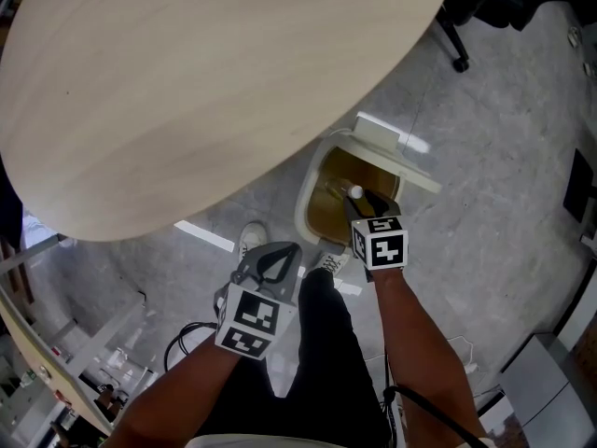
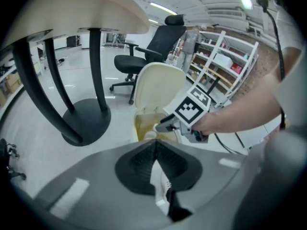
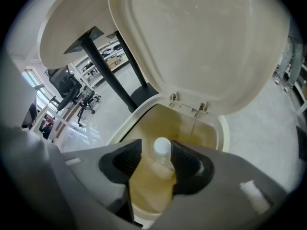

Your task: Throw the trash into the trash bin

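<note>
1. Grey floor point(image 1: 504, 157) fills the head view, and a round wooden table point(image 1: 187, 82) covers the upper left.
2. At frame centre stands the trash bin point(image 1: 305, 208), its lid point(image 3: 192, 42) tipped up.
3. The right gripper point(image 1: 357, 202) hangs over the bin's mouth with its jaws spread.
4. The left gripper point(image 1: 284, 250), at lower centre, has its jaws pressed together and holds nothing.
5. A clear bottle point(image 3: 163, 155) sits between the right jaws. It rests against one pad with a gap at the other. Its long axis runs along the jaws, white cap pointing towards the lid hinge.

Bright ceiling strip lights point(image 2: 163, 8), fisheye-warped dark corners, soft blurry foreground
</note>
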The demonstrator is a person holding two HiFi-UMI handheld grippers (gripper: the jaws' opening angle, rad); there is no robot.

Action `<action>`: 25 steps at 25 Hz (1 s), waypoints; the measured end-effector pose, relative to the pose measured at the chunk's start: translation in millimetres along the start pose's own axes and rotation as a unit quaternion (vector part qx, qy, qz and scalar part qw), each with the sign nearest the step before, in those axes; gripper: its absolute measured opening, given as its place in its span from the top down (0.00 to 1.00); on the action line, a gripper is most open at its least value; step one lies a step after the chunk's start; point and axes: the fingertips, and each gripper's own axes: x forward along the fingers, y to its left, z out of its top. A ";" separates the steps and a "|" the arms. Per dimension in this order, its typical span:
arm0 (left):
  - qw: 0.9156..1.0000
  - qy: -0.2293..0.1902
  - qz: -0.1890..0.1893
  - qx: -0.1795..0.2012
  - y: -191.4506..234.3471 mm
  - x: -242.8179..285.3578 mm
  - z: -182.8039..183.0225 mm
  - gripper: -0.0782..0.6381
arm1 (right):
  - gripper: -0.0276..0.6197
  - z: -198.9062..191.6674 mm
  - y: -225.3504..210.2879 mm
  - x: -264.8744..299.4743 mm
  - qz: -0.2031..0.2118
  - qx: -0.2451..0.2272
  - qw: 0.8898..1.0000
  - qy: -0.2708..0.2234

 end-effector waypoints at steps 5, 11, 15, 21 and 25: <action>1.000 -0.002 -0.002 0.002 -1.6 -2.8 -5.3 0.88 | 0.64 -1.1 3.2 -12.3 -0.005 0.005 1.000 -0.010; 1.000 -0.012 -0.011 0.007 -7.0 -9.7 3.7 0.88 | 0.64 0.4 6.9 -38.1 -0.009 0.016 1.000 -0.022; 0.999 -0.025 -0.017 0.026 -4.5 -26.3 23.6 0.88 | 0.64 9.5 19.4 -66.2 -0.010 0.025 0.999 -0.039; 0.996 -0.061 -0.031 0.064 -4.2 -75.9 62.7 0.88 | 0.80 32.2 54.6 -134.3 -0.002 0.074 0.992 -0.101; 0.989 -0.084 -0.049 0.110 -8.9 -113.3 86.3 0.88 | 0.93 57.7 73.5 -183.7 -0.007 0.088 0.984 -0.157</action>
